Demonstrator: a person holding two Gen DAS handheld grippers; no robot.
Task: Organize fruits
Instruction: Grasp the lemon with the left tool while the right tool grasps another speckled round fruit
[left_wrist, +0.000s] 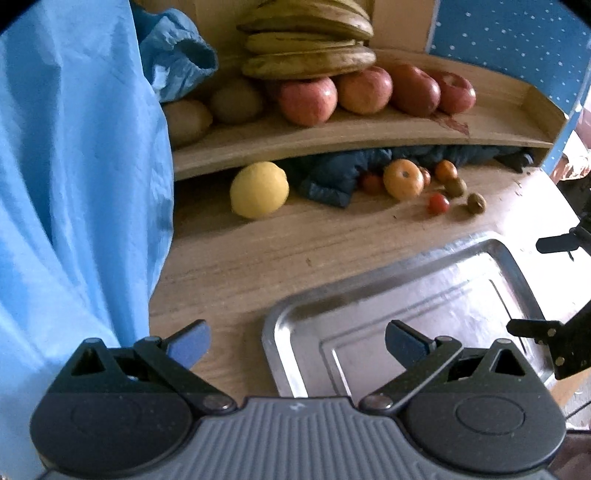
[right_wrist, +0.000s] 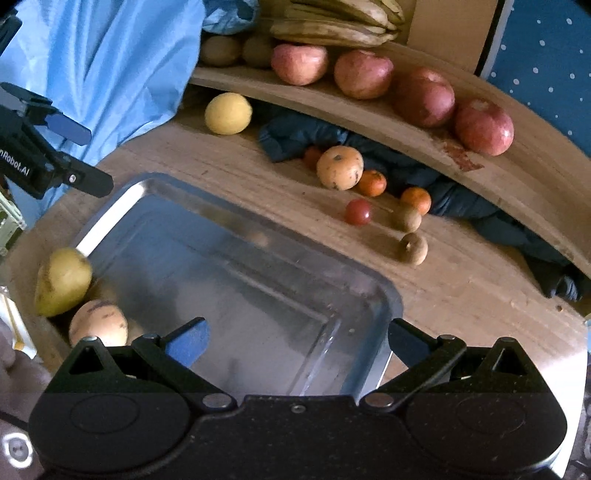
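I hold both tongs spread wide with nothing between the fingers: my left gripper (left_wrist: 297, 341) hangs over the near left corner of the metal tray (left_wrist: 369, 295), and my right gripper (right_wrist: 297, 341) hangs over the tray's near right corner. The tray lies bare on the wooden table (left_wrist: 236, 258).

Past the tray's far edge, the loose fruit sits on the table under the shelf (left_wrist: 332, 142). A lemon (left_wrist: 258, 190) rests at the left, just beside the dark blue cloth (left_wrist: 328, 177). To its right, a pale orange (left_wrist: 402, 179) lies against the cloth, with a cherry tomato (left_wrist: 438, 204) and two small brown fruits near it, closer to the tray.

On the shelf, four red apples (left_wrist: 308, 101) stand in a row, bananas (left_wrist: 306, 40) are stacked on top at the back, and brown kiwis (left_wrist: 236, 99) sit at the left end.

In the right wrist view, a pear (right_wrist: 62, 280) touches the tray's left edge, with a spotted round fruit (right_wrist: 98, 325) just beside it.
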